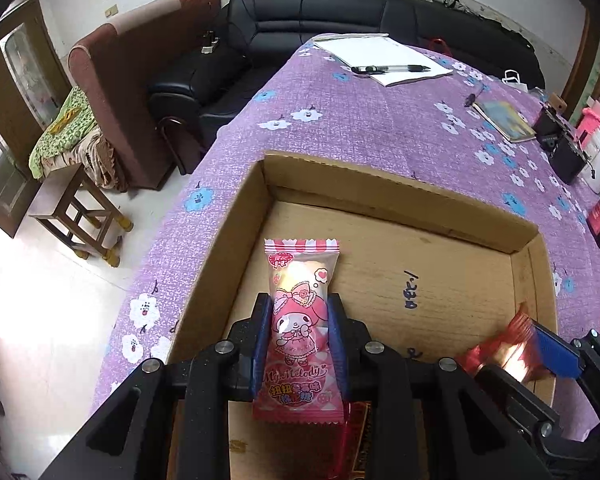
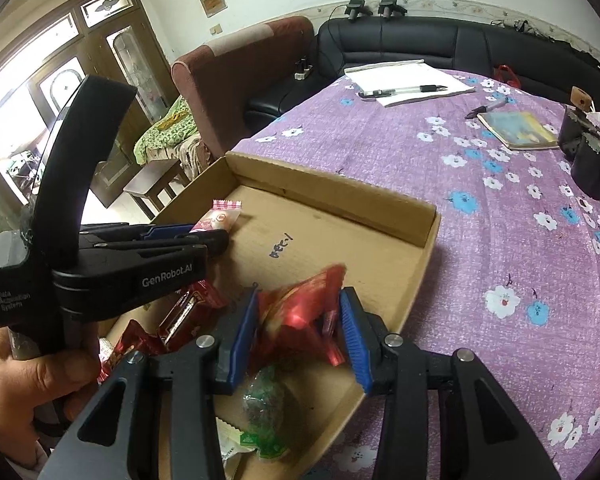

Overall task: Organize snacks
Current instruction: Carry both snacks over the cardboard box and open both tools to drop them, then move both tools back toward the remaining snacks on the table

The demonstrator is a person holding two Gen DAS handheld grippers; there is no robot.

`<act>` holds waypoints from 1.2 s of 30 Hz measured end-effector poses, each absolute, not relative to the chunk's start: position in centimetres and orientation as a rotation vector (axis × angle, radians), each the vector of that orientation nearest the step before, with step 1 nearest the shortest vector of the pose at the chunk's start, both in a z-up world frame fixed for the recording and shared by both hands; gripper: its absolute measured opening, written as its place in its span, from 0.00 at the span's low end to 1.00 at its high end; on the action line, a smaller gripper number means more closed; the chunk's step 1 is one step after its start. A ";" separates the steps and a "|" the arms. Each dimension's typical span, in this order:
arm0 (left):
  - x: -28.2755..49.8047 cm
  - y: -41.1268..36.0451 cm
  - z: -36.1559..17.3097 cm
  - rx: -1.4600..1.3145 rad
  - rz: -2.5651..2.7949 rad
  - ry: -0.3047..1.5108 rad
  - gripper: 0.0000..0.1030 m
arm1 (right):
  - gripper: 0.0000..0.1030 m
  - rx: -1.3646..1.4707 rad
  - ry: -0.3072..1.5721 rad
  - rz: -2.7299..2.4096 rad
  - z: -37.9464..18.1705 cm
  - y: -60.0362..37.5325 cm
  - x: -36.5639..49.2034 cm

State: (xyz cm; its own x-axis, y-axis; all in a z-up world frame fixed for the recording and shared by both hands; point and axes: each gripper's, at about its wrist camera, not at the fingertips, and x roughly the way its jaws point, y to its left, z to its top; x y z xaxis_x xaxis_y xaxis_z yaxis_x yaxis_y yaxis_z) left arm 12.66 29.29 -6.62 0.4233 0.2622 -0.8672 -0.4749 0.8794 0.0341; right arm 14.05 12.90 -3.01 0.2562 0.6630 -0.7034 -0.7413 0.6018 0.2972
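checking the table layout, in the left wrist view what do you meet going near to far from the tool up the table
left tool gripping the pink my melody snack packet → far wall of the cardboard box → purple flowered tablecloth → pen on the white notepad → black sofa

Both wrist views look steeply down, close over the cardboard box (image 1: 400,280) — left from its near-left side, right from further right. They share the box, purple surface (image 2: 480,240) and black sofa (image 1: 340,16).
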 end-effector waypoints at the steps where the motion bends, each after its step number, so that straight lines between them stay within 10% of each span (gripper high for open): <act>1: 12.6 29.3 -6.6 -0.228 0.469 1.036 0.29 | 0.40 -0.100 0.900 0.957 -3.0 12.9 14.0; 13: 12.3 29.3 -6.3 -0.235 0.466 1.031 0.30 | 0.40 -0.092 0.862 0.956 -1.4 12.0 13.4; 21: 11.3 28.8 -5.1 -0.252 0.474 0.987 0.78 | 0.41 -0.038 0.808 0.937 0.8 8.2 12.9; 36: 11.4 17.7 0.4 -0.174 0.278 0.851 0.81 | 0.48 0.077 0.804 0.639 -1.1 -9.9 15.9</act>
State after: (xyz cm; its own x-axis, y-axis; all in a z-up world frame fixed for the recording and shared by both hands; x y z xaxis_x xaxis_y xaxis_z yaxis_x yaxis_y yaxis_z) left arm 11.42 17.66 0.39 0.6266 0.1718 -0.7602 -0.3098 0.9499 -0.0407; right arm 15.95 -9.90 -1.11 0.5173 0.5605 -0.6467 -0.5038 0.8103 0.2993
